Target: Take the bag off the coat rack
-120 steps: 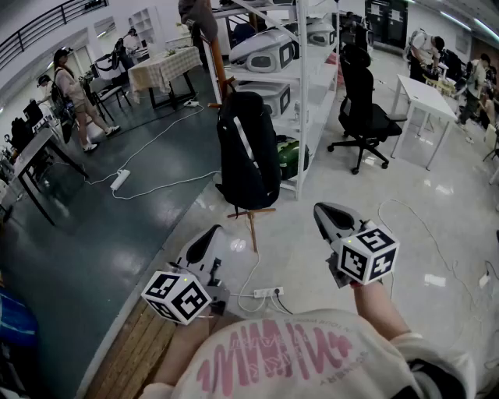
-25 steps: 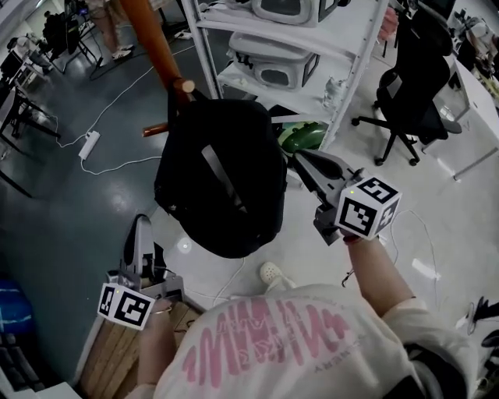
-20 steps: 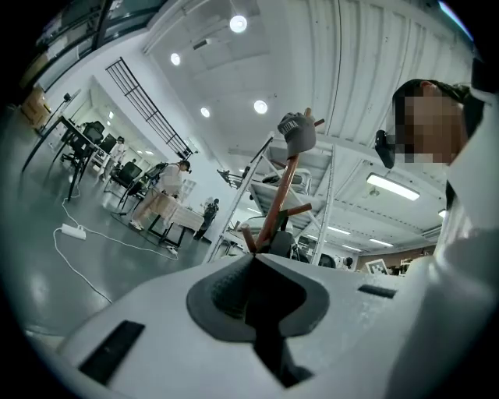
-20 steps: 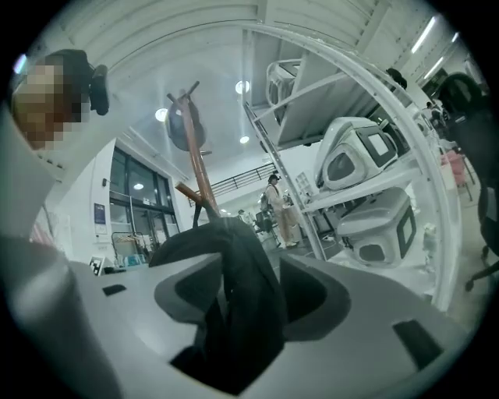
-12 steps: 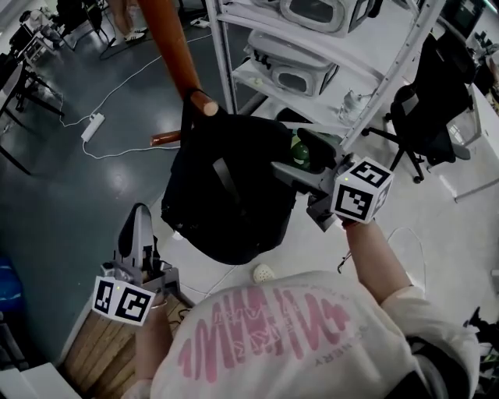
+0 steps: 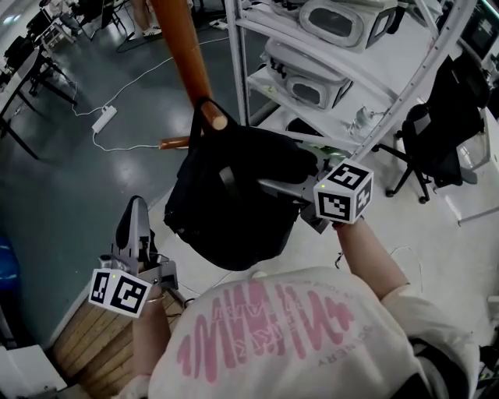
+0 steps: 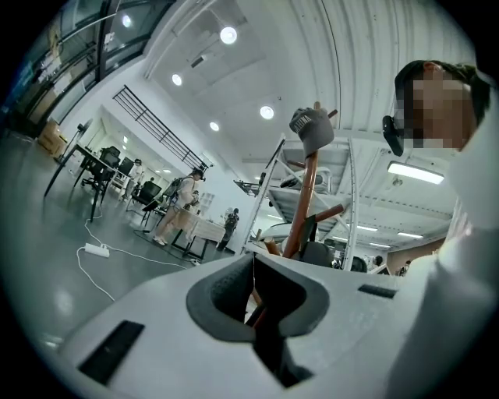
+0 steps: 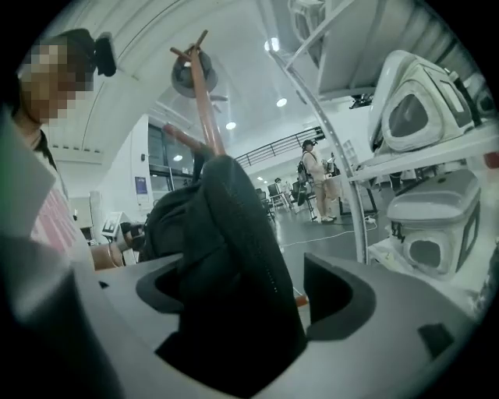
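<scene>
Bag (image 6: 234, 195) on coat rack (image 6: 183, 54) | right gripper (image 6: 273, 188) wide, just closing, bag between | left gripper (image 6: 134, 214) closed, empty | shirt print (image 6: 265, 335) unreadable

Pale shirt (image 6: 382, 354), pink lettering (image 6: 265, 337) — grey left gripper (image 6: 132, 207), right gripper (image 6: 269, 185), black-and-white marker cubes (image 6: 118, 292).

Black bag (image 6: 234, 204) on coat rack (image 6: 184, 48)

Floor: dark glossy grey-green (image 6: 62, 195) on the left, pale glossy tile (image 6: 460, 257) on the right. White metal shelving rack (image 6: 418, 81) upper right, carrying white-and-grey cases (image 6: 335, 19). Black office chair (image 6: 456, 109) beyond it. White power strip (image 6: 104, 118) with trailing cable. Dark desks (image 6: 19, 74) far left. Wooden boards (image 6: 86, 343) lower left. Round ceiling lights (image 7: 228, 35) lit.
</scene>
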Motion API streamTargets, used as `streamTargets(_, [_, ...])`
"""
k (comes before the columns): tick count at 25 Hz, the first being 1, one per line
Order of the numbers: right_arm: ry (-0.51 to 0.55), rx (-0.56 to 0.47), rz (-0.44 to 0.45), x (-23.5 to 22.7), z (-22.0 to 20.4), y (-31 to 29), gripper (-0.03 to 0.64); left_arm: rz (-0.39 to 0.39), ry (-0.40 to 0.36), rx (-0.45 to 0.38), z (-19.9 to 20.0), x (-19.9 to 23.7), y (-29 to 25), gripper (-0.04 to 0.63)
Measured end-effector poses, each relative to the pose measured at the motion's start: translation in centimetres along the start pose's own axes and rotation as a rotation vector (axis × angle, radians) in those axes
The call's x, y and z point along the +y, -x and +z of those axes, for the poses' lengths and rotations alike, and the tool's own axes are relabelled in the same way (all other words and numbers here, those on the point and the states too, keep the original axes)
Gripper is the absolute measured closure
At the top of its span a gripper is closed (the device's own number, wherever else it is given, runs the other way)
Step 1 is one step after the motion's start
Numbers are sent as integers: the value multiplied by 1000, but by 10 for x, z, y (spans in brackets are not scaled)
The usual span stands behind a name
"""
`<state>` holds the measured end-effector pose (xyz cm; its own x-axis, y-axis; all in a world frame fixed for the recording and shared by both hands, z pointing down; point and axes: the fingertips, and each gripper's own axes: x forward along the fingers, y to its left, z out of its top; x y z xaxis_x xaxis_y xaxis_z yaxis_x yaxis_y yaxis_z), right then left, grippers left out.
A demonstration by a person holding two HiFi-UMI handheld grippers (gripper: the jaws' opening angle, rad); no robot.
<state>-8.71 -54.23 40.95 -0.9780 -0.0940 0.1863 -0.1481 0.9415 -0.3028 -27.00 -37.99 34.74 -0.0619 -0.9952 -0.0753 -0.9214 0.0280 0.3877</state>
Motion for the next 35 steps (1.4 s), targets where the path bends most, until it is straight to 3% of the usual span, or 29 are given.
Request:
streamTargets(2, [5, 10, 9, -1, -2, -3, 244, 11, 9, -15, 2, 0, 4, 591])
streamTargets(5, [-12, -9, 15, -5, 0, -4, 258, 22, -7, -23, 2, -7, 13, 591])
streamTargets(10, [1, 24, 17, -14, 0, -4, 360, 107, -11, -57, 4, -11, 24, 591])
streamTargets(19, [35, 134, 78, -27, -5, -14, 414, 234, -8, -48, -13, -32, 41, 591])
streamTargets(24, [57, 179, 135, -31, -3, -19, 423, 224, -10, -48, -29, -57, 52, 586])
streamTargets(25, [58, 180, 144, -32, -3, -19, 423, 214, 8, -64, -32, -60, 55, 550])
streamTargets(27, [60, 179, 158, -33, -3, -18, 420, 188, 43, -101, -38, -67, 58, 417])
streamTargets(30, [69, 180, 182, -33, -2, -18, 419, 159, 1, -113, -46, -80, 54, 303])
streamTargets(35, [75, 186, 212, -31, -2, -20, 419, 101, -150, 58, -68, -98, 11, 182])
